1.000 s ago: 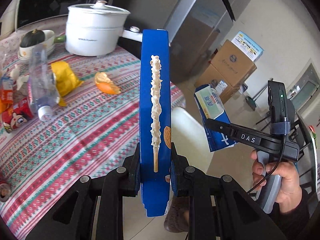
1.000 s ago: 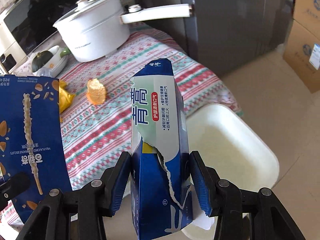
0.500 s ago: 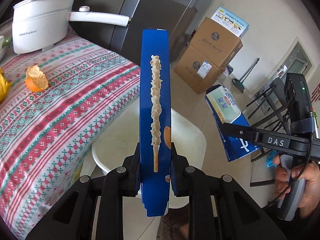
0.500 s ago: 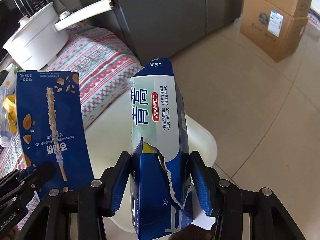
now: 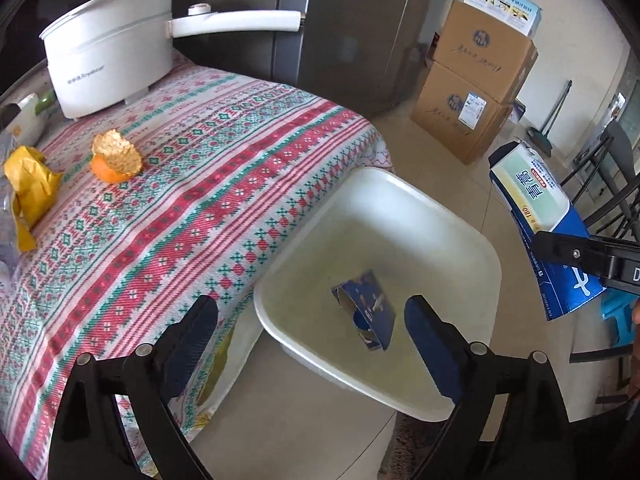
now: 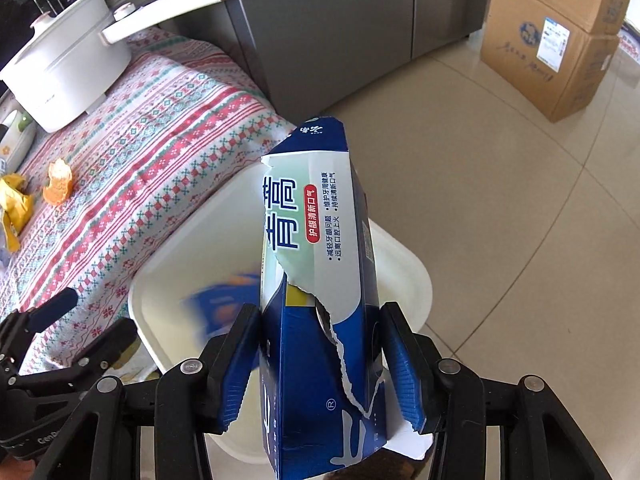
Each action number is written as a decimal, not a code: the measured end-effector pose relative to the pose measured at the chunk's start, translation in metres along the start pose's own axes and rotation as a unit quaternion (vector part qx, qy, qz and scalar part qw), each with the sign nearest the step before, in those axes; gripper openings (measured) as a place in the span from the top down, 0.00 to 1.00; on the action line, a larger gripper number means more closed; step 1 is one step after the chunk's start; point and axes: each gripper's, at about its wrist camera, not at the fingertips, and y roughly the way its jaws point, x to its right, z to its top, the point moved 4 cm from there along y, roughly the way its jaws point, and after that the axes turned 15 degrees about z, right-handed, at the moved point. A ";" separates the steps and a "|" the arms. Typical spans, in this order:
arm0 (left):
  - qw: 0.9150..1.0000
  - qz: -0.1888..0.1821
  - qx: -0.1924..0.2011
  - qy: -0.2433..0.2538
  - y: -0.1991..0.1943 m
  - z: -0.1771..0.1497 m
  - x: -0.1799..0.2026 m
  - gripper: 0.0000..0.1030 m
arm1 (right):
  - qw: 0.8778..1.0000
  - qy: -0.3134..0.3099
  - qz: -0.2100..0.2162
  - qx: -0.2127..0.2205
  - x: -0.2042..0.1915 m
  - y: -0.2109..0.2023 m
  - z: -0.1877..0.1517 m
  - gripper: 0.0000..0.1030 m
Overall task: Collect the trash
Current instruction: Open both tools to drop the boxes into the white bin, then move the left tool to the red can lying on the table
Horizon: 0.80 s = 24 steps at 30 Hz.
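My left gripper (image 5: 312,308) hangs over the white bin (image 5: 440,208) beside the table, its jaws opening wide with nothing pressed between them. The blue snack box (image 5: 366,314) lies tilted inside the bin, below the gap. In the right wrist view that box is a blue blur (image 6: 224,304) in the bin (image 6: 192,240), and the left gripper (image 6: 86,326) shows at the lower left. My right gripper (image 6: 320,316) is shut on a torn blue-and-white toothpaste box (image 6: 320,220), held upright above the bin's right side. The same box (image 5: 536,208) appears at the right of the left wrist view.
The table's patterned cloth (image 5: 180,200) carries a white electric pot (image 5: 108,64), an orange peel (image 5: 116,158) and a yellow wrapper (image 5: 28,184). Stacked cardboard boxes (image 5: 476,80) stand on the tiled floor by a grey fridge (image 5: 352,32). A dark chair frame (image 5: 612,184) is at the far right.
The left jaws went from shut on the blue snack box to wide open, and the box dropped into the white bin. Both grippers moved from the table toward the bin.
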 end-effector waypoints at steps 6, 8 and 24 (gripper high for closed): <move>1.000 0.011 -0.002 -0.005 -0.005 -0.004 -0.016 0.00 | 1.000 -0.004 -0.002 -0.011 -0.005 0.007 -0.002 0.47; 1.000 0.014 0.000 -0.005 -0.010 -0.008 -0.020 0.00 | 1.000 -0.003 -0.004 -0.014 -0.007 0.010 -0.001 0.47; 0.999 0.050 0.000 -0.019 -0.042 -0.021 -0.072 0.00 | 1.000 0.007 0.007 -0.017 -0.037 0.021 0.005 0.17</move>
